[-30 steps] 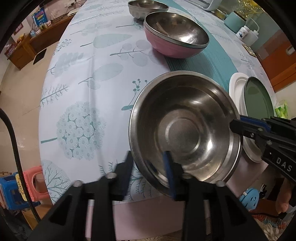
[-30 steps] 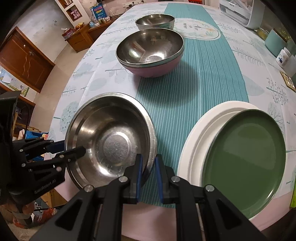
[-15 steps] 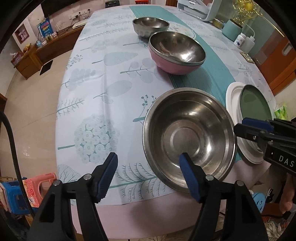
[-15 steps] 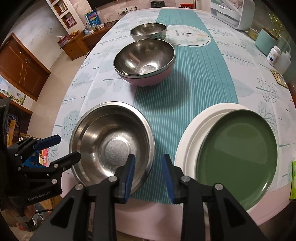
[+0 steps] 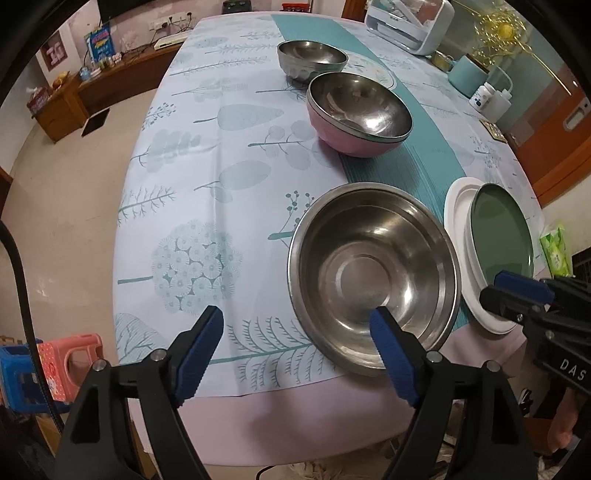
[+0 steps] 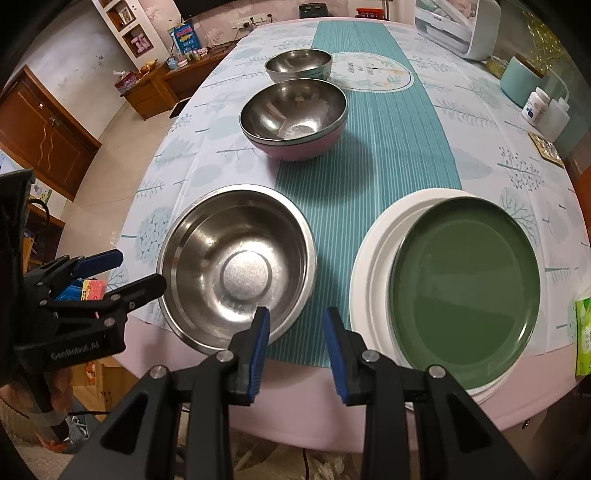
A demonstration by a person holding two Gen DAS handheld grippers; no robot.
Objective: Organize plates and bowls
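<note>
A wide steel bowl (image 5: 373, 273) (image 6: 236, 266) rests near the table's front edge. My left gripper (image 5: 295, 325) (image 6: 136, 271) hovers above its left rim with jaws wide and still opening. One finger is outside the bowl and one over its inside, and neither pad presses on it. My right gripper (image 6: 295, 317) (image 5: 517, 295) stands open over the teal runner, between this bowl and a green plate (image 6: 465, 277) (image 5: 502, 232) stacked on a white plate (image 6: 373, 251) (image 5: 456, 206). Further back stand a pink bowl (image 5: 358, 114) (image 6: 295, 118) with a steel inside and a small steel bowl (image 5: 312, 61) (image 6: 299, 64).
A white appliance (image 6: 450, 26), a teal pot (image 6: 524, 81) and bottles (image 6: 546, 110) line the far right of the table. A green tissue pack (image 6: 583, 332) lies by the right edge. Coloured stools (image 5: 70, 358) stand on the floor at the left.
Both grippers have let go of the steel bowl's rim, opened and lifted back from it. The bowl now lies flat on the cloth.
</note>
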